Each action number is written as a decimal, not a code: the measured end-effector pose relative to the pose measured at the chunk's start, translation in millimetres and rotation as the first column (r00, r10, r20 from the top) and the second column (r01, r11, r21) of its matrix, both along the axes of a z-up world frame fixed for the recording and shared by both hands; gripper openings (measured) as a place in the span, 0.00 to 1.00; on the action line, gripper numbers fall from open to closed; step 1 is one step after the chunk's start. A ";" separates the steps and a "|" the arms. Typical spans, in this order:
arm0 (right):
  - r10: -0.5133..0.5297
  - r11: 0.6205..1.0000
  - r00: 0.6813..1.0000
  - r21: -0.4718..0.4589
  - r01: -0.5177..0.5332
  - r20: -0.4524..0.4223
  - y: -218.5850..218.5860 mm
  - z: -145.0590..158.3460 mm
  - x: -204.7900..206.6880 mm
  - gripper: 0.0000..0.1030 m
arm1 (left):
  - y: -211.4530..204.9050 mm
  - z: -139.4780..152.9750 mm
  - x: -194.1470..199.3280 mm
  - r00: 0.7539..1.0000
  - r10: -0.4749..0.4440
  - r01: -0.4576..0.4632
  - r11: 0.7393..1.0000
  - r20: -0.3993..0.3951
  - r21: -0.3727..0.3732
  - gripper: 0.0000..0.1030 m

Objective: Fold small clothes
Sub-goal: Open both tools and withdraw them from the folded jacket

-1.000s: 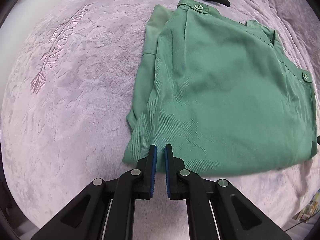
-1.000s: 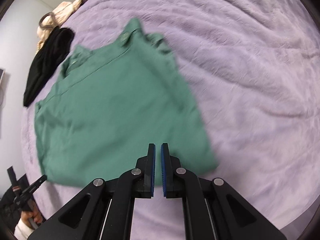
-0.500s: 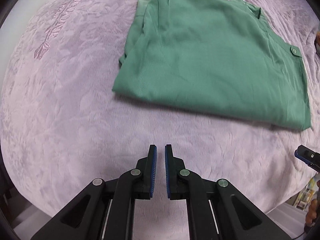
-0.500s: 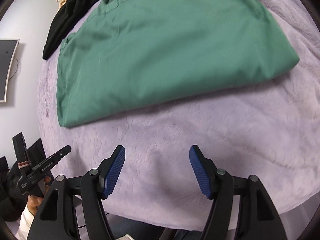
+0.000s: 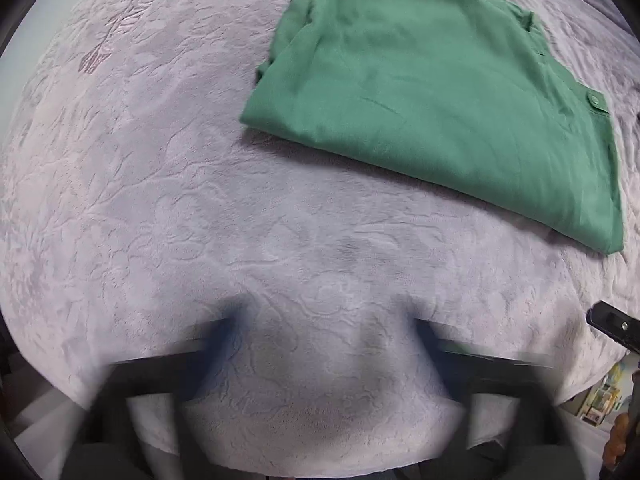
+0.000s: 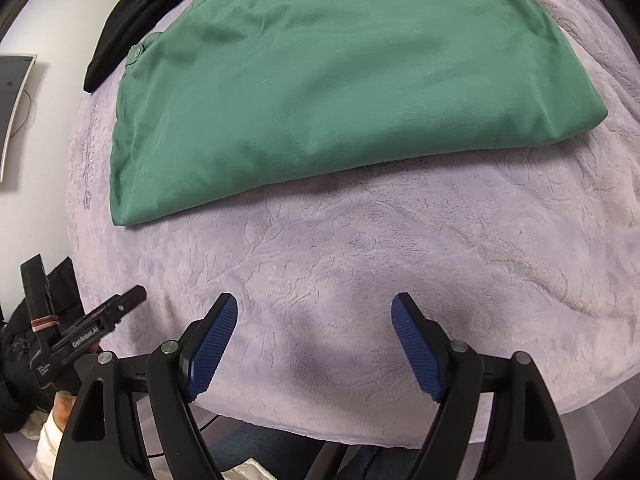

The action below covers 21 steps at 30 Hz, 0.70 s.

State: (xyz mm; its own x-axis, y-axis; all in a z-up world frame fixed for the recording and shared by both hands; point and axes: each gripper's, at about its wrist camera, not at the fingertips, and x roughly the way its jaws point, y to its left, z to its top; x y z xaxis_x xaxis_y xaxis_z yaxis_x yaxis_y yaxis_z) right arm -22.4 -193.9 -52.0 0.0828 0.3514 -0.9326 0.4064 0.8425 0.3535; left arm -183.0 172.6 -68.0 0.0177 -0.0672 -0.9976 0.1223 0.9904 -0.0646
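Lying flat on the lilac bedspread (image 6: 400, 280), the folded green garment (image 6: 340, 80) sits back from the bed's near edge, with a broad band of bare cover between its folded hem and that edge. The right claw (image 6: 314, 312) hovers over this band with its blue pads (image 6: 212, 348) spread wide and nothing between them; the garment is well ahead of it, apart from both fingers. From the left wrist view the left claw (image 5: 324, 332) is smeared by motion blur, yet its two fingers show far apart and empty, above the bare cover by the near edge; the green garment (image 5: 440, 92) lies ahead and to the right of it, untouched. At the bed's far left corner a black garment (image 6: 132, 20) lies just beside the green one's buttoned end. The embossed cover runs open to the right of the green garment in the right wrist view.
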 end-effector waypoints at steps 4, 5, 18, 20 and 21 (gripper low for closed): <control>0.006 1.000 1.000 -0.007 -0.006 -0.002 3.5 0.7 0.7 0.80 | 8.9 -4.0 3.0 1.000 -0.007 0.007 1.000 0.006 -0.007 0.99; 0.007 1.000 1.000 -0.008 -0.008 -0.001 4.2 1.0 0.8 0.80 | 11.3 -2.7 2.7 1.000 -0.015 0.015 1.000 0.013 0.006 0.99; 0.019 0.999 1.000 -0.040 -0.019 0.000 10.6 5.8 1.6 0.83 | 15.8 2.9 3.2 0.996 -0.038 0.033 0.997 0.075 0.068 0.99; 0.022 0.999 1.000 -0.044 -0.022 -0.005 12.6 5.5 2.0 0.83 | 14.4 3.7 2.1 0.997 -0.038 0.034 0.998 0.070 0.059 0.99; 0.023 0.999 1.000 -0.045 -0.023 -0.009 14.0 5.0 2.2 0.83 | 15.8 1.7 2.0 0.997 -0.038 0.035 0.998 0.061 0.046 0.99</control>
